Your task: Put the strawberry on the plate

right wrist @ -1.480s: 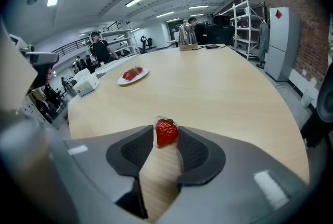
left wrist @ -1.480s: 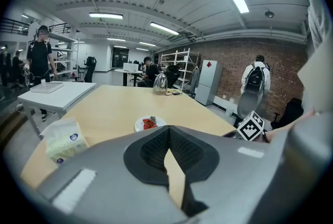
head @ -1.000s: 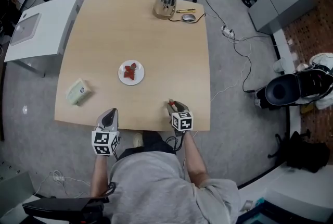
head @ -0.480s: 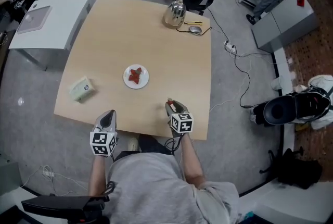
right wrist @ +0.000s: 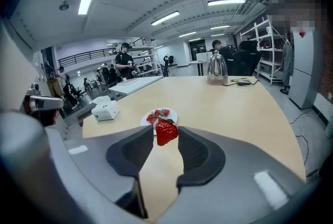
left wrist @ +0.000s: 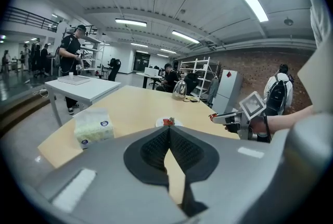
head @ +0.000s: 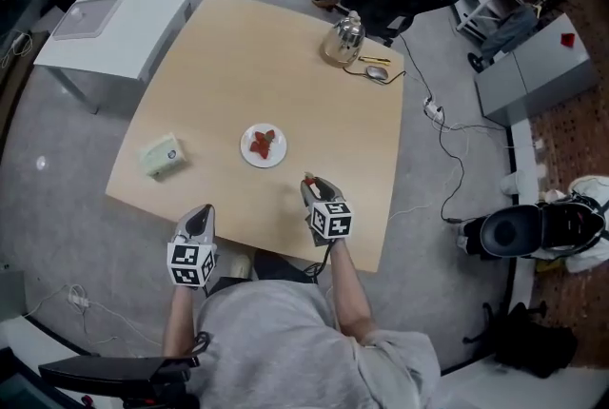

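A white plate [head: 249,141] with strawberries [head: 264,145] on it lies mid-table. My right gripper [right wrist: 165,132] is shut on a red strawberry [right wrist: 166,133] that hangs between its pads. In the head view the right gripper [head: 309,182] hovers over the table's near edge, short of the plate and to its right. From the right gripper view the plate [right wrist: 174,112] lies straight ahead, beyond the held berry. My left gripper [head: 206,209] is at the near edge to the left, its jaws [left wrist: 169,130] shut on nothing. The plate [left wrist: 159,123] shows just past them.
A tissue pack [head: 162,155] lies at the table's left. A glass kettle [head: 343,41], a pen and a mouse [head: 378,71] sit at the far right corner. A white side table [head: 114,17] stands at the left; people and chairs are beyond the far edge. Cables run across the floor on the right.
The head view has swung, so the table now sits turned and further right in the frame. Both grippers keep their places at the near edge; the right one still holds the strawberry.
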